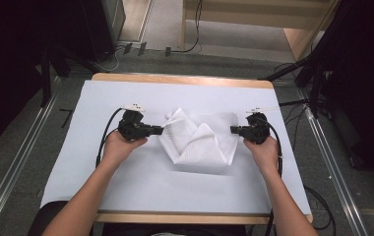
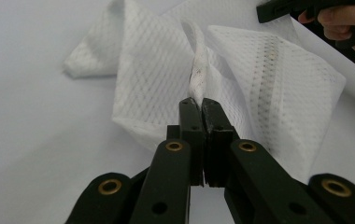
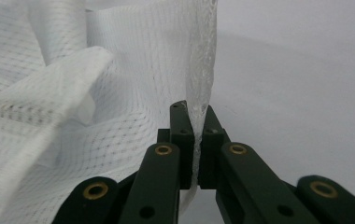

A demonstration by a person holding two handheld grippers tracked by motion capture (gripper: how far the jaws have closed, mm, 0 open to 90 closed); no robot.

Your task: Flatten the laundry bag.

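A white mesh cloth [image 1: 197, 140] lies crumpled in loose folds at the middle of the table. My left gripper [image 1: 161, 130] is at its left edge, shut on a pinched ridge of the mesh cloth [image 2: 166, 70]; in the left gripper view the fabric rises straight from between the left gripper's [image 2: 201, 103] jaws. My right gripper [image 1: 233, 130] is at the cloth's right edge, and in the right gripper view the right gripper [image 3: 192, 109] pinches a thin vertical strip of the mesh cloth [image 3: 133, 65]. The two grippers point toward each other across the cloth.
The table [image 1: 140, 182] is covered by a white sheet with a wooden edge showing at front and back. Black cables trail from both grippers. Dark stands and rails flank the table on the floor. The other hand and its gripper [image 2: 306, 7] show at the top right of the left gripper view.
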